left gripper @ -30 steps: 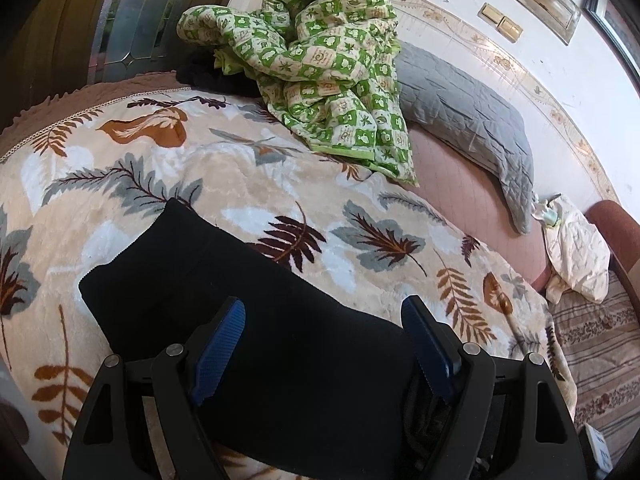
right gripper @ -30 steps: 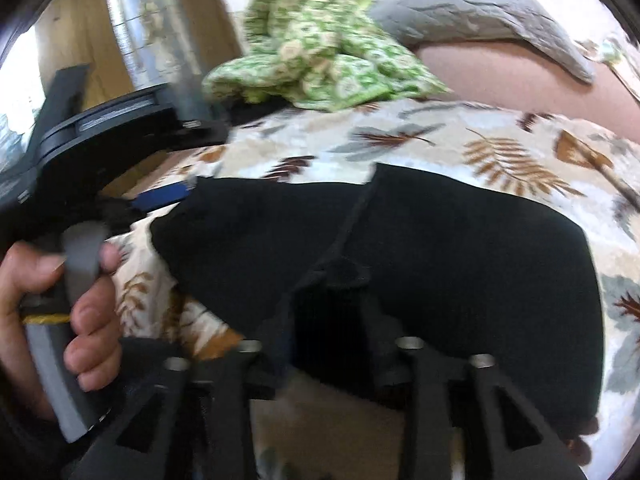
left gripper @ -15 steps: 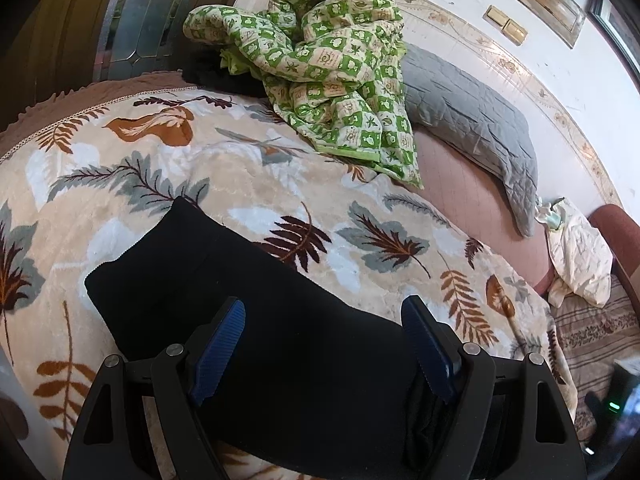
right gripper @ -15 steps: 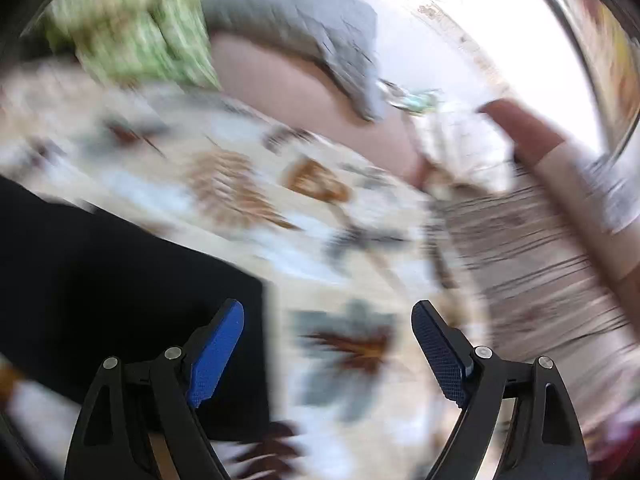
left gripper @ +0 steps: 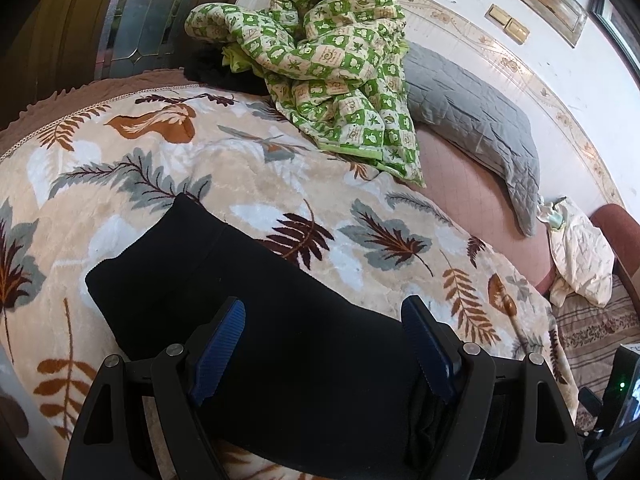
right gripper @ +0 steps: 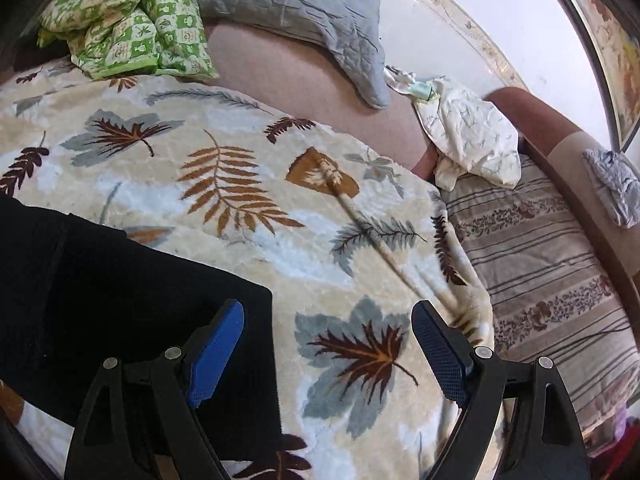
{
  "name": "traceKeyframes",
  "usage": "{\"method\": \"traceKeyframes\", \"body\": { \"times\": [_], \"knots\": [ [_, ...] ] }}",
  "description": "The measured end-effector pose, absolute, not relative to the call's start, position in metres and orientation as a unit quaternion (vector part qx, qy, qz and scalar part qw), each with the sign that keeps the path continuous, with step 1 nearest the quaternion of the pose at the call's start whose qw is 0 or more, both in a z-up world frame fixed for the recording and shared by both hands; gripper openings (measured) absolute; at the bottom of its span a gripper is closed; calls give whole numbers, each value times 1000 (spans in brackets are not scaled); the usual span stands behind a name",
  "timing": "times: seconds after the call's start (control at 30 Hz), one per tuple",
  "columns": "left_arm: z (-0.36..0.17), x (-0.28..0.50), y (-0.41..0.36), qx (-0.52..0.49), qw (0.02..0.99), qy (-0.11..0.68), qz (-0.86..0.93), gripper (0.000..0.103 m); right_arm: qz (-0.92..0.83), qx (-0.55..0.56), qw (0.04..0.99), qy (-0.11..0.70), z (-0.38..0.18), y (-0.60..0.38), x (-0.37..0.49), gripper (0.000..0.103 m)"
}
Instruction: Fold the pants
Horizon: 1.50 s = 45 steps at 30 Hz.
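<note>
On leaf-print blanket [left gripper: 256, 176], black pants [left gripper: 248, 300] folded flat; right gripper [right gripper: 326, 354] swung off the cloth since a second ago, released, empty; left gripper [left gripper: 322, 348] spread above pants, gripping nothing; fold apparently finished

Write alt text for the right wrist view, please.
Open tongs with blue pads hover over a leaf-print blanket, beside the edge of folded black pants at left, gripping nothing. A green checked quilt and grey pillow lie beyond.
</note>
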State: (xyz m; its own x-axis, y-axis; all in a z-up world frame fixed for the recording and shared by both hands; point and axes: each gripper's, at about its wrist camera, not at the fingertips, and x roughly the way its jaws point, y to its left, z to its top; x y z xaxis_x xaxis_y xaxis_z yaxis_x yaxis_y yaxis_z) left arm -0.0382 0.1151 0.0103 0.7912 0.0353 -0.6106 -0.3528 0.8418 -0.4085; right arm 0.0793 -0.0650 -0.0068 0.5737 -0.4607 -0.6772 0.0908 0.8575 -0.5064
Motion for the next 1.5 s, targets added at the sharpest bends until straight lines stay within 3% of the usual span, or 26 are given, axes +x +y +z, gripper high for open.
{"method": "traceKeyframes", "body": {
  "times": [0.13, 0.23, 0.3, 0.33, 0.37, 0.4, 0.5, 0.53, 0.57, 0.6, 0.67, 0.7, 0.73, 0.8, 0.9, 0.97, 1.13, 1.3, 1.5],
  "knots": [
    [14, -39, 104, -239, 919, 298, 92, 80, -149, -190, 865, 439, -2, -76, 77, 87],
    [22, -44, 86, -212, 934, 284, 52, 80, -68, -95, 891, 439, 12, -100, 70, 87],
    [24, -46, 68, -191, 940, 281, 6, 80, 5, 1, 921, 391, 29, -132, 54, 87],
    [25, -49, 57, -176, 945, 276, -22, 80, 27, 30, 933, 357, 36, -146, 44, 90],
    [26, -52, 45, -160, 949, 268, -47, 80, 46, 50, 944, 323, 40, -163, 33, 103],
    [26, -54, 37, -145, 952, 263, -64, 80, 52, 55, 947, 313, 40, -176, 27, 103],
    [23, -55, 7, -103, 951, 264, -120, 80, 55, 76, 921, 377, 21, -214, 32, 101],
    [21, -54, 1, -101, 948, 271, -135, 77, 55, 87, 922, 373, 15, -224, 27, 88],
    [18, -51, -1, -107, 943, 280, -147, 65, 69, 94, 923, 368, 11, -231, 23, 69],
    [13, -47, -3, -120, 933, 296, -163, 56, 89, 94, 920, 369, 7, -231, 20, 58],
    [1, -34, -3, -140, 914, 338, -178, 23, 150, 100, 907, 380, -4, -226, 18, 12],
    [-9, -27, -1, -139, 907, 362, -162, 21, 176, 107, 898, 389, -9, -222, 20, 2],
    [-21, -22, 2, -132, 903, 388, -131, 18, 193, 109, 891, 395, -13, -216, 21, 0],
    [-44, -15, 14, -141, 885, 436, -84, 4, 227, 98, 885, 395, -14, -200, 24, 0],
    [-50, -16, 32, -188, 874, 442, -76, 4, 255, 89, 864, 426, -27, -179, 28, 0],
    [-55, -19, 34, -199, 872, 441, -73, 4, 247, 77, 828, 498, -60, -165, 35, 0],
    [-42, -30, 28, -204, 879, 425, -71, 4, 264, 125, 817, 498, -61, -178, 39, 0],
    [-8, -11, 18, -200, 901, 374, -95, 13, 233, 110, 869, 422, -30, -183, 47, 5],
    [-52, 33, 25, -201, 877, 435, -28, 14, 204, 87, 876, 427, -42, -163, 93, 5]
  ]
}}
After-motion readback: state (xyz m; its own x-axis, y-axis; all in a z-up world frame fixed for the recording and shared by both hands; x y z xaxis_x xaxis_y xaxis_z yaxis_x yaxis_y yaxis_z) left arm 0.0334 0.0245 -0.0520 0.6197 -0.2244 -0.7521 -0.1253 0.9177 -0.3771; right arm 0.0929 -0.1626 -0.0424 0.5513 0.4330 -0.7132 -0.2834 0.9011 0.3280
